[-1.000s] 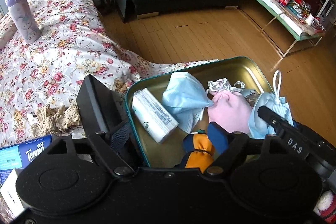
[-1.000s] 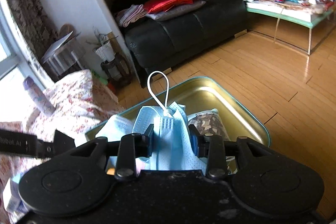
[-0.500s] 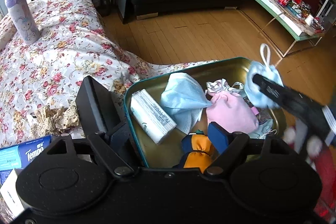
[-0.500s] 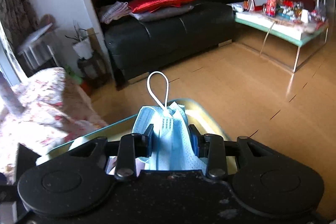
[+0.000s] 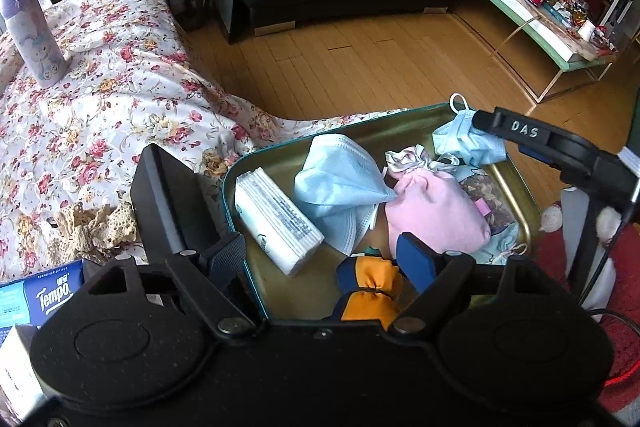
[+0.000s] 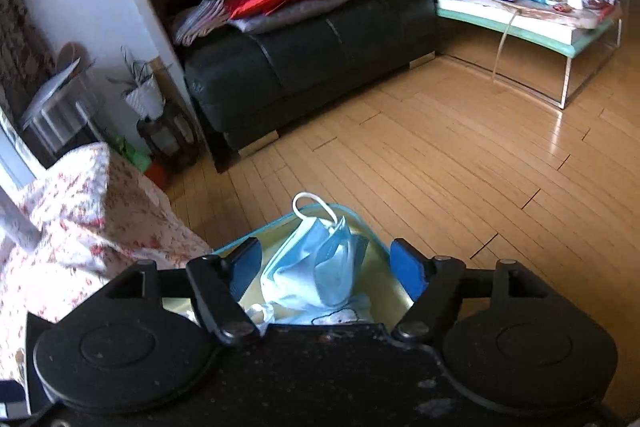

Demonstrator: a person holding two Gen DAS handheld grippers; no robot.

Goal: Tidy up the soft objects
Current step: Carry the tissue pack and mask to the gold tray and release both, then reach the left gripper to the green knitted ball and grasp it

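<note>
A gold tin [image 5: 280,151] with a teal rim stands on the floral cloth. In it lie a white tissue pack [image 5: 276,223], a pale blue cup mask [image 5: 336,183], a pink pouch [image 5: 432,211], a patterned pouch [image 5: 484,191] and an orange and navy bow [image 5: 368,291]. My left gripper [image 5: 320,255] is open over the tin's near end, its pads touching nothing. My right gripper [image 6: 326,259] is opening. A folded blue face mask [image 6: 316,267] stands loose between its pads in the tin's far corner [image 6: 360,223]. In the left wrist view, its finger [image 5: 512,129] hangs over that mask [image 5: 460,143].
The floral cloth [image 5: 100,115] carries a lilac bottle [image 5: 34,31], a lace piece [image 5: 92,227], a blue Tempo tissue box [image 5: 36,295] and a black panel [image 5: 164,191] beside the tin. Beyond the table edge are wooden floor [image 6: 440,163], a black sofa [image 6: 312,43] and a cluttered coffee table [image 6: 528,15].
The right gripper carried the folded mask to the tin's far right corner, then spread its jaws and let it go. The left gripper has not moved.
</note>
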